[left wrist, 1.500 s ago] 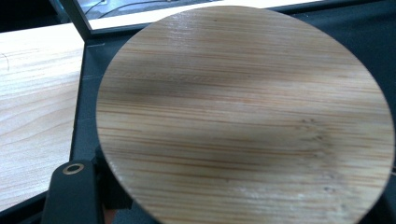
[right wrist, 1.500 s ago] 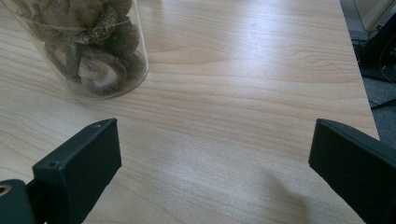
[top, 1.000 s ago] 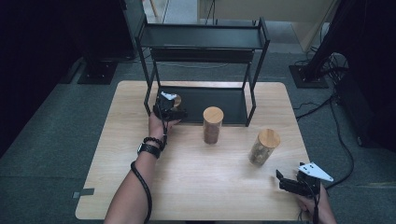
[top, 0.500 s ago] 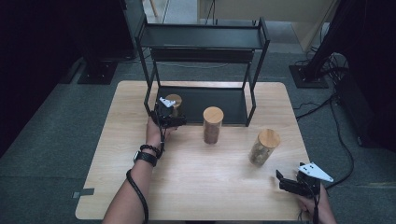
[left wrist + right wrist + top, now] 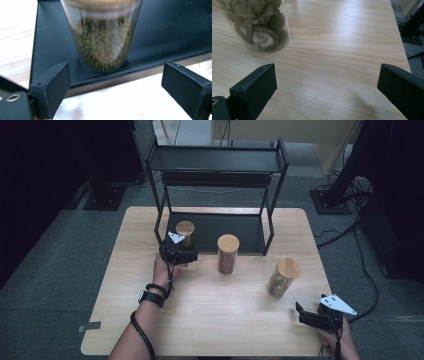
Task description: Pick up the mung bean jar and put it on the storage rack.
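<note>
Three jars with wooden lids stand on or near the wooden bench (image 5: pixel 210 320), the largest thing in sight. At its far side stands a black two-tier rack (image 5: pixel 217 167), whose lower tray (image 5: pixel 240 227) lies flat on the bench. On the front left part of that tray stands the jar of green beans (image 5: pixel 185 234), upright, and the left gripper view shows it set just inside the tray's front lip. The left gripper (image 5: pixel 177 251) hovers just in front of this jar, its jaws spread wide and apart from the glass. A second jar (image 5: pixel 227 253) stands just before the tray, and the jar of dried mushrooms (image 5: pixel 282 276) stands farther right. The right gripper (image 5: pixel 317 316) hangs near the bench's front right corner, jaws wide open on nothing.
</note>
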`<state>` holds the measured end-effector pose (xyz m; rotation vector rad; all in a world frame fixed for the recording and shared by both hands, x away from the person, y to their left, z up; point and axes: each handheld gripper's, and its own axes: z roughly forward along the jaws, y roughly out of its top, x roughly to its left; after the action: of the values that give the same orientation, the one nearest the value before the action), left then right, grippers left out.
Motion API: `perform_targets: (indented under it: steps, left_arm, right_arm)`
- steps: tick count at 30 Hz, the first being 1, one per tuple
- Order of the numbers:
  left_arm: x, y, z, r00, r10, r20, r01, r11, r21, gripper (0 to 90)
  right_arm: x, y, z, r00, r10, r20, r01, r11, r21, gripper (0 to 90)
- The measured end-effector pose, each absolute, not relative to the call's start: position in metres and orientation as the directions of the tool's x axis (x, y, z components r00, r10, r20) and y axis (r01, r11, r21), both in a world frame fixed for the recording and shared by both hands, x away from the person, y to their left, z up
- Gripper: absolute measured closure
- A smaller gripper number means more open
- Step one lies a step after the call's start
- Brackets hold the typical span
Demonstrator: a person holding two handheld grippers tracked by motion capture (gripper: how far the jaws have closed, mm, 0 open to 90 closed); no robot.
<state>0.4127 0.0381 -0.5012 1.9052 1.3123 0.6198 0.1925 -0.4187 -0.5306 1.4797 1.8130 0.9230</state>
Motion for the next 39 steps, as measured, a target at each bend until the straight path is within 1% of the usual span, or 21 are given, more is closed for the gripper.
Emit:
perform_targets:
  steps: [3,8,16,39]
  left_arm:
    - [0.406,0.044,-0.505,0.343,0.939,-0.036,0.581,-0.182,0.793,9.0]
    - [0.399,0.053,-0.509,0.337,0.941,-0.031,0.588,-0.185,0.787,9.0]
    - [0.392,0.064,-0.513,0.317,0.947,-0.056,0.602,-0.155,0.784,9.0]
    - [0.381,0.070,-0.523,0.321,0.945,-0.069,0.621,-0.155,0.768,9.1]
  right_arm:
    - [0.193,-0.419,-0.531,-0.187,0.982,-0.030,0.553,0.131,0.823,1.9]
    - [0.193,-0.419,-0.531,-0.186,0.982,-0.032,0.554,0.132,0.822,1.9]
    - [0.192,-0.418,-0.531,-0.191,0.981,-0.038,0.548,0.139,0.825,3.3]
    - [0.193,-0.418,-0.531,-0.179,0.984,-0.026,0.560,0.124,0.819,2.6]
